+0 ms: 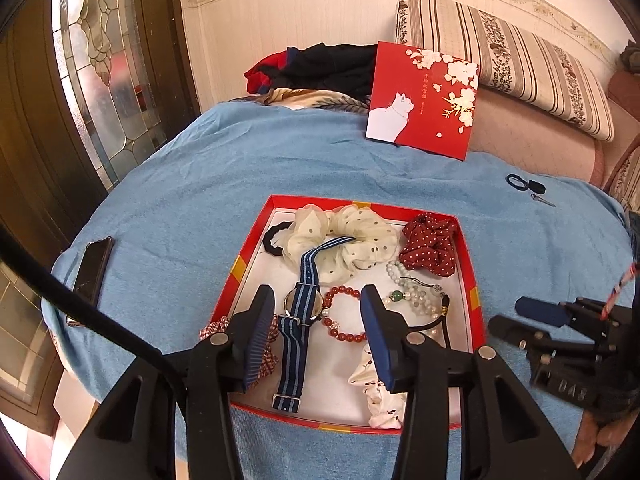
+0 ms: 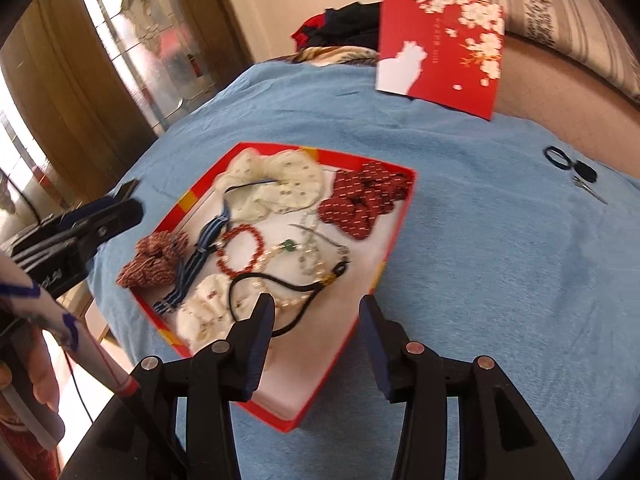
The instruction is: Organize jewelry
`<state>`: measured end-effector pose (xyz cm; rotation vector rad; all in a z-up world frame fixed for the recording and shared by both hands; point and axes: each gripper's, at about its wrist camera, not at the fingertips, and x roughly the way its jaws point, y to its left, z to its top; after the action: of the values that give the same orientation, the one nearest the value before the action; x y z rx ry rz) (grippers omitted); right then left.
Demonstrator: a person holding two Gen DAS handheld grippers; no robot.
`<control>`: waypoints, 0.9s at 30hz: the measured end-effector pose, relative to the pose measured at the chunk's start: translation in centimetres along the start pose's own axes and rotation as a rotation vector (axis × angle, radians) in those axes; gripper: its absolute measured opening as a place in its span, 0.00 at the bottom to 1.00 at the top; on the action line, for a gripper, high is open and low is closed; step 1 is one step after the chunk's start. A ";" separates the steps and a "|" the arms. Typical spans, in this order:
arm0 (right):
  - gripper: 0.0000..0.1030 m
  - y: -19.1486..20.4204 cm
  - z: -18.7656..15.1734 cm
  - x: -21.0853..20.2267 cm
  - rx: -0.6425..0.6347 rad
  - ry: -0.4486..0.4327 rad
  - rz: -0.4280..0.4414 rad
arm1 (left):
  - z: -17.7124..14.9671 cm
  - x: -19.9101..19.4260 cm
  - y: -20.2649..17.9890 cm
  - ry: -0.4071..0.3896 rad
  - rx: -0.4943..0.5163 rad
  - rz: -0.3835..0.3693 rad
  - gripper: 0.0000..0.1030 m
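Red shallow cardboard box: holds cream polka-dot fabric scrunchie, blue striped watch, red bead bracelet.
Left gripper: spread wide over box, empty.
Right gripper: spread wide, at box's near corner, empty.

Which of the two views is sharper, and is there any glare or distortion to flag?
Left wrist view: sharp; the watch and red bead bracelet are crisp. Right wrist view: motion-blurred; dots on the red scrunchie smear into streaks. Both: strong fisheye bending, bright window washed out at left.
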<state>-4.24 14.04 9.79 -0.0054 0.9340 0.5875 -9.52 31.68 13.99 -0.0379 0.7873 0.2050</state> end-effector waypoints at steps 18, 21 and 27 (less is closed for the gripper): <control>0.48 -2.6 -1.0 1.0 0.089 0.020 -0.011 | -1.4 0.1 0.4 0.044 -0.053 0.030 0.48; 0.49 -2.7 -1.1 0.3 0.096 0.013 -0.006 | -1.6 -0.5 0.3 0.040 -0.061 0.032 0.50; 0.50 -2.9 -2.1 -1.5 0.094 -0.001 -0.003 | -2.2 -2.2 -0.3 0.029 -0.077 0.029 0.55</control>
<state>-5.06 10.32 8.97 0.0777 0.9593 0.5404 -12.52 30.81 13.99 -0.1029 0.8094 0.2628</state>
